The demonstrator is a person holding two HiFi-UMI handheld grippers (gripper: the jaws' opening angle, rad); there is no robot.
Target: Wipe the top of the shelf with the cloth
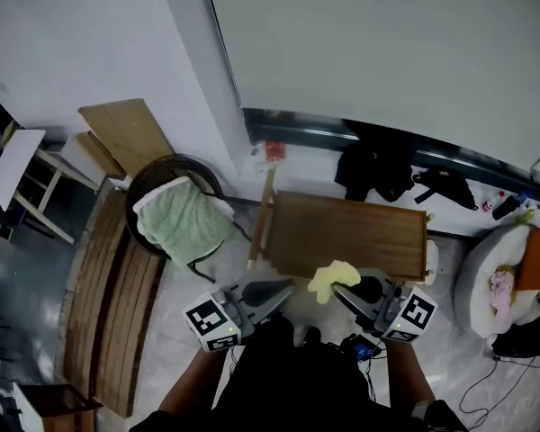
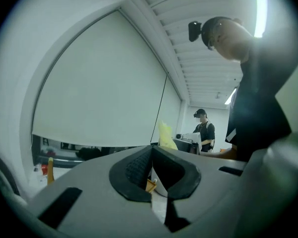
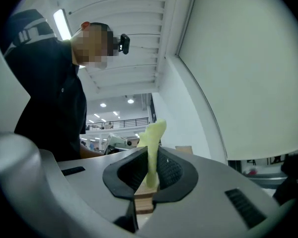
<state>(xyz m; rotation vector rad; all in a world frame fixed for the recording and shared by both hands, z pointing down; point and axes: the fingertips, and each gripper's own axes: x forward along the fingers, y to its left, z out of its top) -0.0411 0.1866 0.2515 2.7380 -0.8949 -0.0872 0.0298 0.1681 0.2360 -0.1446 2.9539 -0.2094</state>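
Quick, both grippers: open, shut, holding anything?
Left gripper: shut, nothing between the jaws.
Right gripper: shut on the yellow cloth.

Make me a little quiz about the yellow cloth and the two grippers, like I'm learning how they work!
1. Pick one: the soft yellow cloth is pinched by A) the left gripper, B) the right gripper, C) nothing at all.
2. True or false: the left gripper has something clamped between its jaws.
3. Fill in: the towel draped over the round black frame, left of the brown wooden shelf, is coloured ____.

Key: 1 B. 2 False, its jaws are closed on nothing. 3 Green.
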